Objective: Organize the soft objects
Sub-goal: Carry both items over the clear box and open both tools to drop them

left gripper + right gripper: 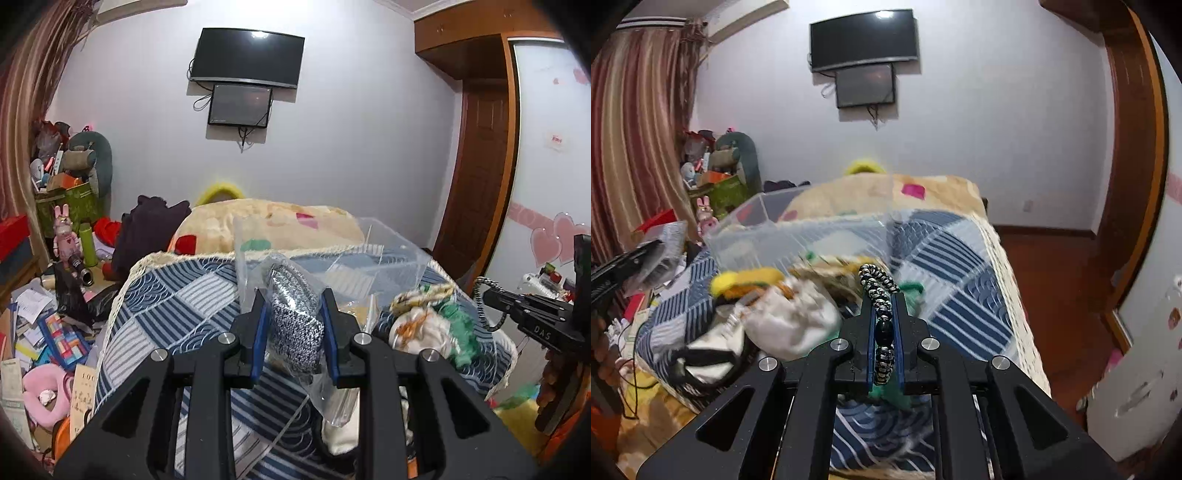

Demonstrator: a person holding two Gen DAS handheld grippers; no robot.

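- Soft black-and-white knitted piece in a clear plastic bag (pixel 293 314): I hold it in the left gripper (pixel 294 317), blue pads closed against both its sides, raised above the blue-and-white patchwork quilt (pixel 177 306) on the bed.
- Black-and-white braided cord with a dark bead (pixel 882 325): pinched in the right gripper (pixel 884 328), jaws nearly together, cord end curling up toward 12 o'clock.
- Clear plastic storage bin (pixel 768 229) sits on the quilt at 11 o'clock from the right gripper; my guess is that it is the destination.
- Heap of remaining soft items lies between the two grippers: a white drawstring pouch (pixel 790 325), a yellow fuzzy piece (pixel 746 282), green yarn-like stuff (pixel 458 332).
- Risk 1: the bag film is slick; the knitted piece could slide down out of the pads if I tilt the left gripper.
- Risk 2: the cord is thin and held only near the bead; a quick swing could whip it loose or snag it on the heap.
- Risk 3: the right view is smeared around the heap, so I judge positions there poorly.
- View differences: the left view shows the right gripper from outside at 3 o'clock with the cord dangling, plus the littered floor at 8 o'clock; the right view alone shows the bin's open rim and the bead.
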